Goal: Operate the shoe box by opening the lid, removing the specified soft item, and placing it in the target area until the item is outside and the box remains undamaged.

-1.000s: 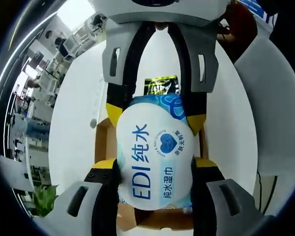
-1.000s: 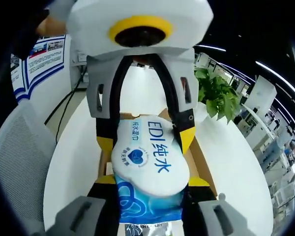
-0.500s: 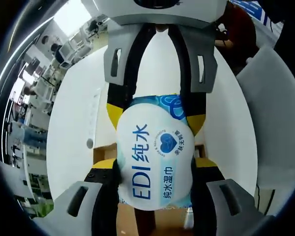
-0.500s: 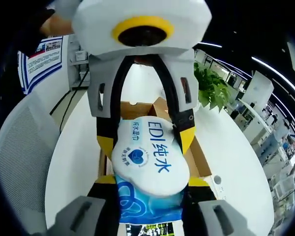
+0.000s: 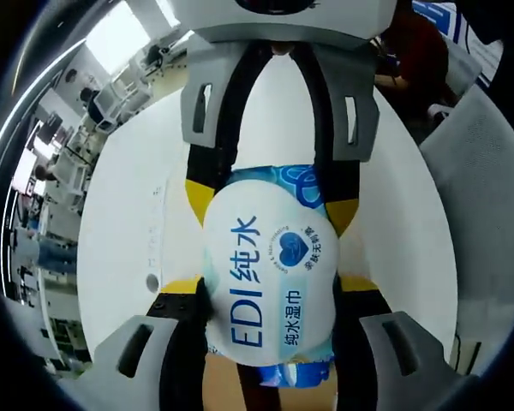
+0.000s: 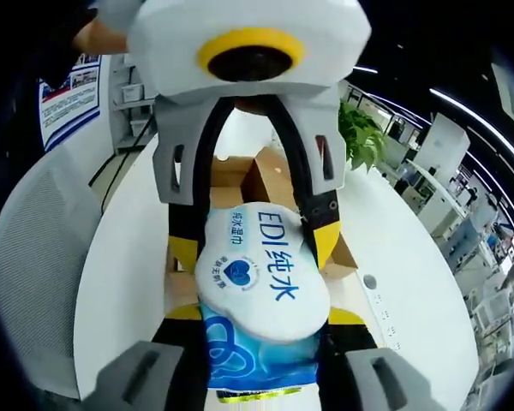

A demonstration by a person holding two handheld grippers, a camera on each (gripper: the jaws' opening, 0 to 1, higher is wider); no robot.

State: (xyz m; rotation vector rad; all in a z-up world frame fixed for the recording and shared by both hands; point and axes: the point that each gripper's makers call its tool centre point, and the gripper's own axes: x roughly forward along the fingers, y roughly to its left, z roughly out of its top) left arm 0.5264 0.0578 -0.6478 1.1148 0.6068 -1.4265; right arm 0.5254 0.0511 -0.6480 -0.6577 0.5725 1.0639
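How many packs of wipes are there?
1. The wipes pack is held between the left tool and the right tool, one at each end, over the white table. It's the same pack in both views. The box could hide more.

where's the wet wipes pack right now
The wet wipes pack is held between both grippers, the left gripper and the right gripper, above the white table, with the open shoe box behind it in the right gripper view.

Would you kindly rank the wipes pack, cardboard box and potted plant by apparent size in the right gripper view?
1. wipes pack, though it is nearest the camera
2. cardboard box
3. potted plant
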